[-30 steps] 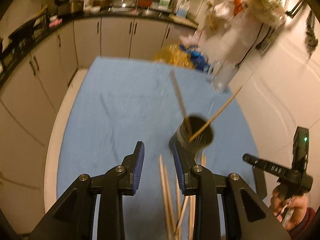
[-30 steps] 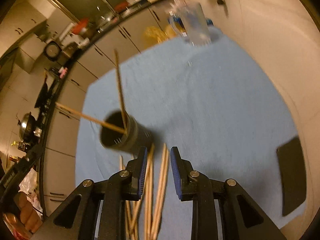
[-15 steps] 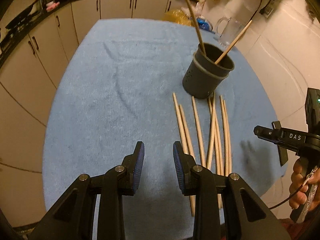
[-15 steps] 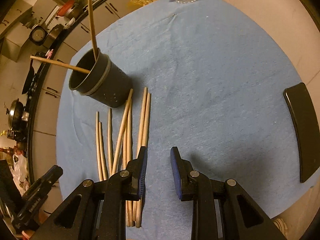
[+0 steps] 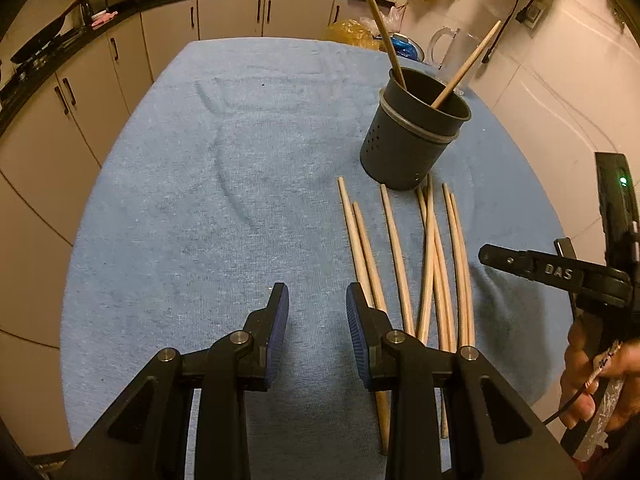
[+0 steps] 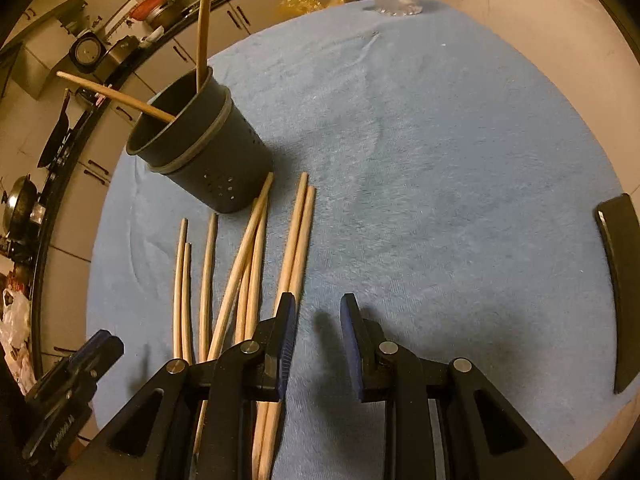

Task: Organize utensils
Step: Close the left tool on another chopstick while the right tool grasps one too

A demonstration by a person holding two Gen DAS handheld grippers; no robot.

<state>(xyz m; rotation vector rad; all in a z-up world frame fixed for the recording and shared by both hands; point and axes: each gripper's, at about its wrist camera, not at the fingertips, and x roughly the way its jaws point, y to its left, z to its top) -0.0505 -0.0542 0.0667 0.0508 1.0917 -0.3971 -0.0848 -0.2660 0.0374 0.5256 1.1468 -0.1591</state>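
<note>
Looking from left wrist: left gripper spread, empty; 2 chopsticks in dark holder; loose chopsticks on blue worktop.
Right wrist: right gripper spread, empty, beside chopsticks; holder just beyond.

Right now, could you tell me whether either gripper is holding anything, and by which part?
Nothing is held. The left gripper and right gripper are both open and empty above the cloth, with the chopsticks lying loose.
</note>
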